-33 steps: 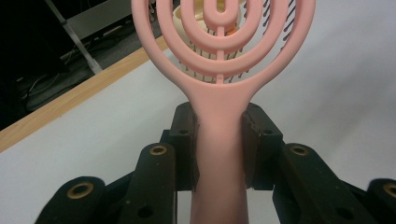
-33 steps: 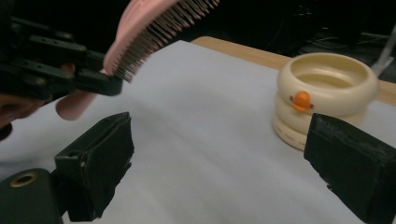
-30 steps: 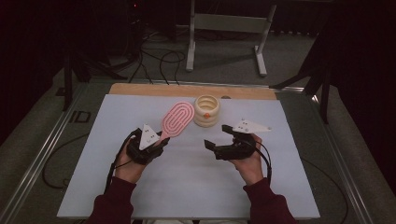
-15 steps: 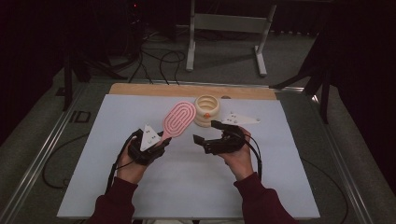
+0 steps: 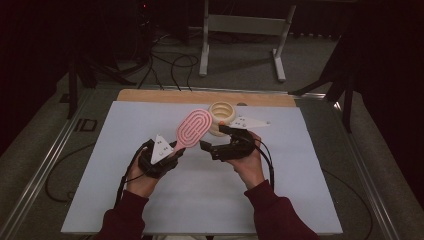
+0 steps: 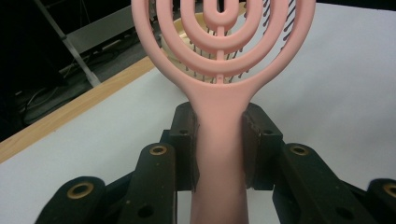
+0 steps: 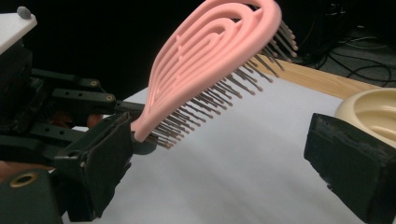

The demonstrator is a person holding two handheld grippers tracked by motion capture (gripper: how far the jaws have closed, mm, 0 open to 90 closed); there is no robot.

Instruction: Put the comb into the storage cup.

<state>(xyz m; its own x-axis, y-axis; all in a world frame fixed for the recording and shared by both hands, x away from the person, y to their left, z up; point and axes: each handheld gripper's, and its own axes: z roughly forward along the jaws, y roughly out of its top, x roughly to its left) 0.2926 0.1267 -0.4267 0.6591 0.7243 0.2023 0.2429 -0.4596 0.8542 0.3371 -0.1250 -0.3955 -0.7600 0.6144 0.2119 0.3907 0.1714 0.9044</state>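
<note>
left gripper (image 5: pixel 172 152) clamped on handle of pink hairbrush (image 5: pixel 194 127), brush head raised, bristles facing right gripper (image 5: pixel 212 148), whose jaws gape wide, empty, just beside brush; cream bowl (image 5: pixel 222 116) behind

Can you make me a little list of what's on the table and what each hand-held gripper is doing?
Held thing: pink plastic hairbrush with dark bristles
Left hand-held gripper: shut on the brush handle, brush head raised
Right hand-held gripper: open, jaws wide, beside the brush
Behind: cream ribbed round pot
Surface: white table mat
</note>
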